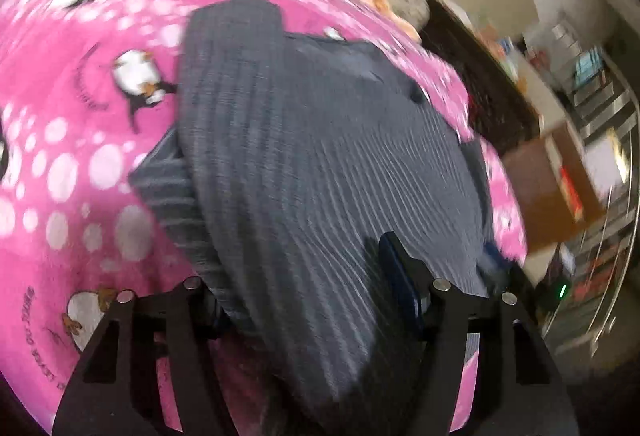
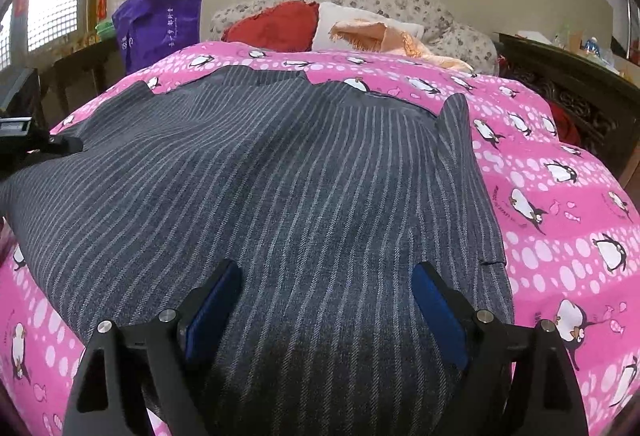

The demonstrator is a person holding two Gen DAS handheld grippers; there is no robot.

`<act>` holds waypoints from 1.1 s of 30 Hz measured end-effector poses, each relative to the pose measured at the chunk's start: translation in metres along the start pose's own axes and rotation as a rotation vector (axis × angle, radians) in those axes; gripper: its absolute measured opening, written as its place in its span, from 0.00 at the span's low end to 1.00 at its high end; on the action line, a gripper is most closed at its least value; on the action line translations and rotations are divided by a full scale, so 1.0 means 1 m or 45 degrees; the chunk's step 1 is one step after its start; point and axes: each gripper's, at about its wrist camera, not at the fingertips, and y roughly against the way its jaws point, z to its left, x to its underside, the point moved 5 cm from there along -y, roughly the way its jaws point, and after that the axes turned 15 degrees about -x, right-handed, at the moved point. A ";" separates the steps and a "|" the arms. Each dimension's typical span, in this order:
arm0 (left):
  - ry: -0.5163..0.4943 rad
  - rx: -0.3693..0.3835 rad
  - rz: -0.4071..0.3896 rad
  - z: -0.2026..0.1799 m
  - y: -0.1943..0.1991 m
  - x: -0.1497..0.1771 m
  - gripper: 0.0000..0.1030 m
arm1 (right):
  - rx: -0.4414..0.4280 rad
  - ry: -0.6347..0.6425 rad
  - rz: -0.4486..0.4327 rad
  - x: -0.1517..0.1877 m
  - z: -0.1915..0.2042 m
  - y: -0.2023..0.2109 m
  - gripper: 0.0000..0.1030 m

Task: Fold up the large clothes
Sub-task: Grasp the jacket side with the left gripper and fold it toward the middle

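A big gray striped coat (image 2: 260, 175) is lying flat on a pink penguin blanket (image 2: 560, 195) on the bed. The right gripper (image 2: 326, 316) is sitting low over the coat's near edge at 6 o'clock, with its blue pads (image 2: 438, 312) wide apart and the cloth showing between them. In the blurry left view, the left gripper (image 1: 308, 296) is also spread wide, and a fold of the coat (image 1: 320, 175) is lying over its left finger. A red pillow (image 2: 272, 25) is resting at 12 o'clock. A purple bag (image 2: 160, 23) is standing at 10 o'clock.
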 end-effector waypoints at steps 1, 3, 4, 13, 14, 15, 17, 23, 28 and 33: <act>-0.056 -0.039 -0.005 -0.001 0.003 0.000 0.50 | -0.001 0.000 0.000 0.000 0.000 0.000 0.83; -0.093 -0.113 -0.019 0.004 0.004 -0.003 0.46 | -0.001 0.001 -0.001 0.000 0.000 0.000 0.83; -0.101 -0.134 -0.028 0.007 0.004 -0.004 0.46 | -0.001 0.002 -0.001 0.000 -0.001 0.000 0.83; -0.160 -0.203 -0.010 0.001 -0.004 -0.007 0.33 | -0.007 -0.004 0.004 -0.002 -0.001 -0.001 0.83; -0.205 -0.225 -0.010 -0.007 0.001 -0.008 0.20 | -0.014 -0.011 0.011 -0.004 -0.001 -0.001 0.83; -0.236 -0.226 -0.013 -0.014 0.005 -0.009 0.15 | -0.017 -0.019 0.020 -0.003 0.000 0.000 0.83; -0.305 -0.198 -0.026 -0.036 0.020 -0.014 0.11 | -0.027 -0.032 0.034 -0.006 -0.001 0.004 0.83; -0.349 0.047 -0.028 -0.117 0.044 -0.035 0.11 | -0.013 -0.125 -0.053 -0.011 -0.021 0.039 0.83; -0.175 0.251 0.023 -0.180 0.020 -0.063 0.11 | 0.047 -0.259 -0.123 -0.002 -0.059 0.078 0.83; -0.037 0.309 0.059 -0.232 -0.026 -0.082 0.11 | 0.204 -0.318 -0.099 0.030 -0.103 0.106 0.82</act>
